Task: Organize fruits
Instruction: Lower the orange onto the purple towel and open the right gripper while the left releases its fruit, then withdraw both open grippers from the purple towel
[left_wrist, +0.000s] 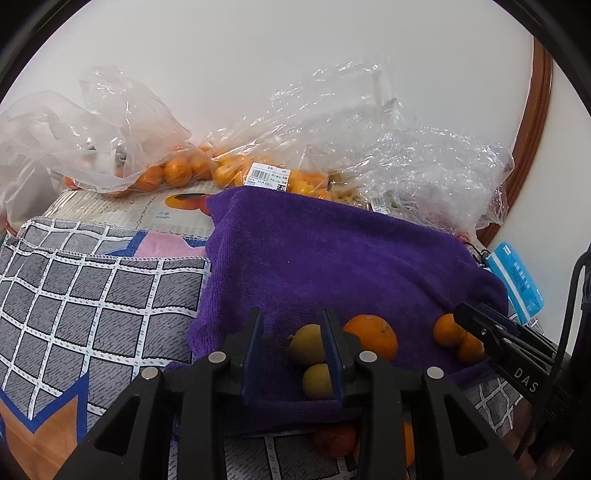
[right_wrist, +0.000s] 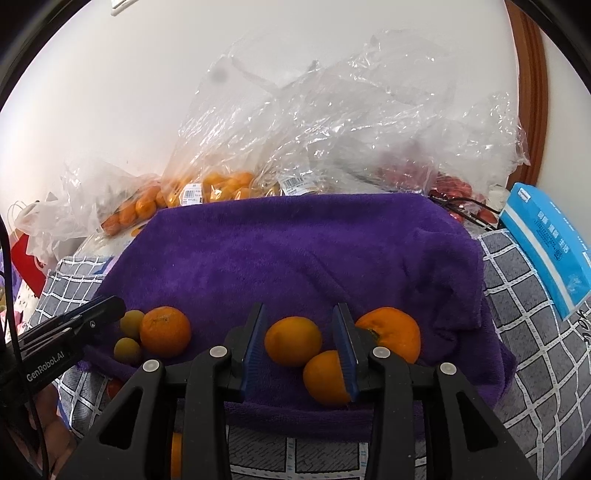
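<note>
Both grippers hover released over the purple towel (right_wrist: 295, 251): left gripper (left_wrist: 293, 354) beside two yellow-green fruits (left_wrist: 308, 343), right gripper (right_wrist: 301, 347) straddling a small orange (right_wrist: 293, 340).

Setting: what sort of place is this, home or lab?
Probably a home. Fruit lies on a purple towel over a checked cloth, with supermarket fruit bags against a plain wall and wooden door trim.

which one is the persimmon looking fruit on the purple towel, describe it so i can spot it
Find the purple towel spread over the grey checked cloth; a row of fruit lies along its near edge. The one you want is the orange fruit at the row's right end, just right of the right hand-held gripper. Unlike the round oranges beside it, it has a dark leafy cap.
</note>
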